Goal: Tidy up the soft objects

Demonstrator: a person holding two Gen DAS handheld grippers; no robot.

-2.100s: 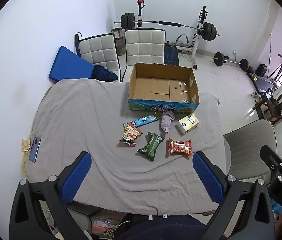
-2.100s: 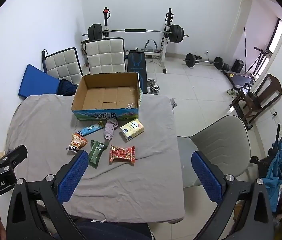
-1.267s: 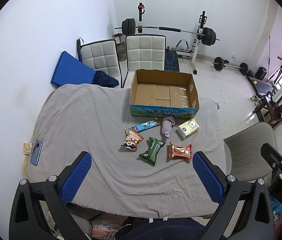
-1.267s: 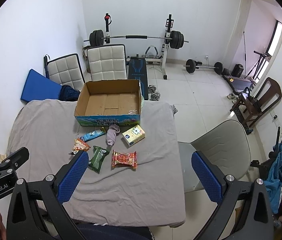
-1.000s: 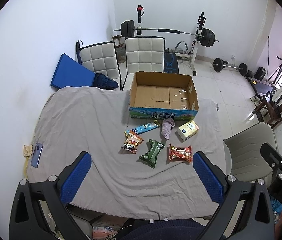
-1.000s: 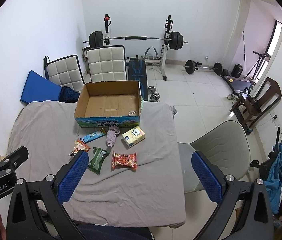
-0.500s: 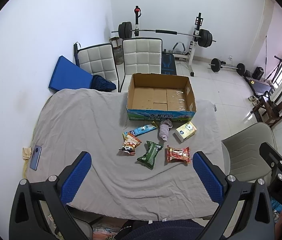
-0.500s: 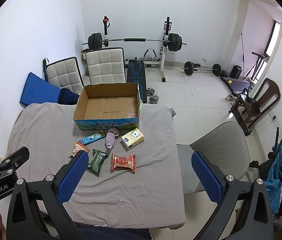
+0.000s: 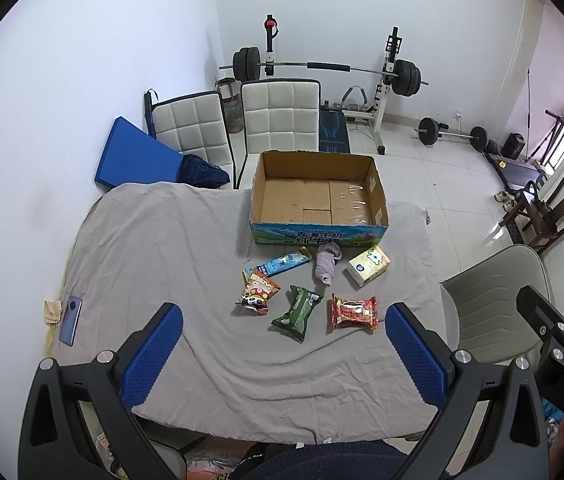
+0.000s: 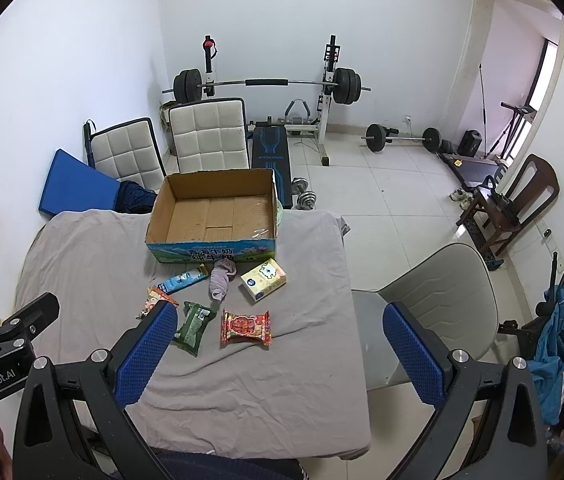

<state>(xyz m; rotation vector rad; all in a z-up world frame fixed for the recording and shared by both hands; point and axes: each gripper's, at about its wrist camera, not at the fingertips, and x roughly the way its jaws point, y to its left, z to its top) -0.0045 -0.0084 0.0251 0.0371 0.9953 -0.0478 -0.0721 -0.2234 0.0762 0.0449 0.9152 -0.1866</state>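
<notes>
At the left edge of the left view a phone [image 9: 70, 314] is lying on the grey-clothed surface [image 9: 153, 248]. The left claw [image 9: 282, 348] is hanging released at the bottom, gripping nothing. Mid-frame, 6 items are sitting below the open box [image 9: 318, 196]: a blue bar [image 9: 282, 261], an orange packet [image 9: 257, 291], a green packet [image 9: 298, 307], a sock [image 9: 326, 265] touching the box front, a red packet [image 9: 354, 312] and a tissue pack [image 9: 369, 265]. The right claw [image 10: 277, 352] is also hanging released and is holding nothing, low in its frame.
</notes>
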